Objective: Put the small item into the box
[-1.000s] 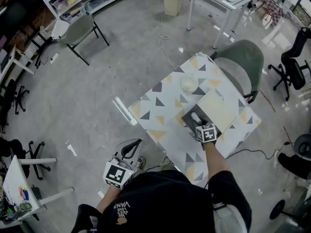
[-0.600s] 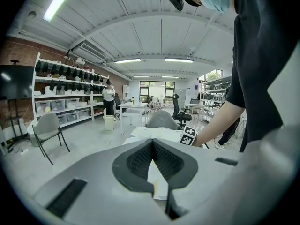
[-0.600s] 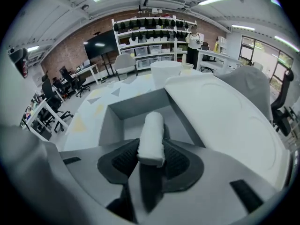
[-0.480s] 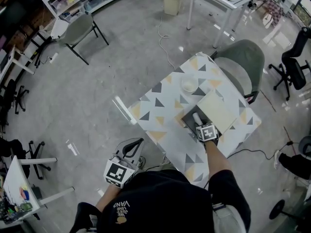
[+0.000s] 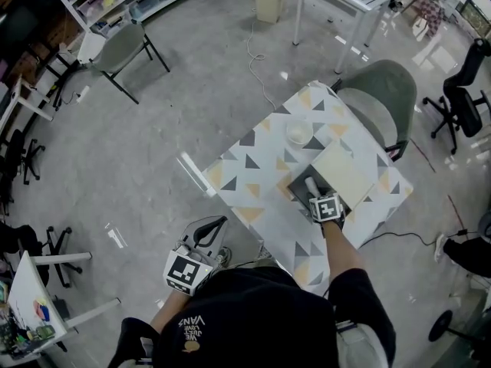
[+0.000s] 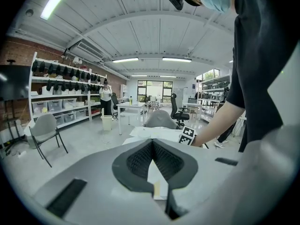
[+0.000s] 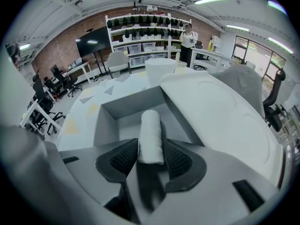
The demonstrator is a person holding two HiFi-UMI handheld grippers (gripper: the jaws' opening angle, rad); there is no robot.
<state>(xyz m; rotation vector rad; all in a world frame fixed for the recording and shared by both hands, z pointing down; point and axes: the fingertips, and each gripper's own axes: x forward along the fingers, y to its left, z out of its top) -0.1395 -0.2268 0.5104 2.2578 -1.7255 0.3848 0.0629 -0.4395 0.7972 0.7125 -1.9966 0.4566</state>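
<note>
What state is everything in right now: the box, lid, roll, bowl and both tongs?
box: open, roll inside.
lid: off the opening, lying beside the box.
roll: lying in the box, between the jaws of the right tongs.
bowl: upright on the table.
right tongs: open, jaws just been opening, roll released.
left tongs: shut, empty, held off the table.

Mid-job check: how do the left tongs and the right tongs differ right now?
The left tongs are shut and empty. The right tongs have just been opening, with the white roll between them. The left tongs are held off the table, beside the person and nearly level, while the right tongs tilt steeply down into the grey box. Both are the same grey hand-held design.
</note>
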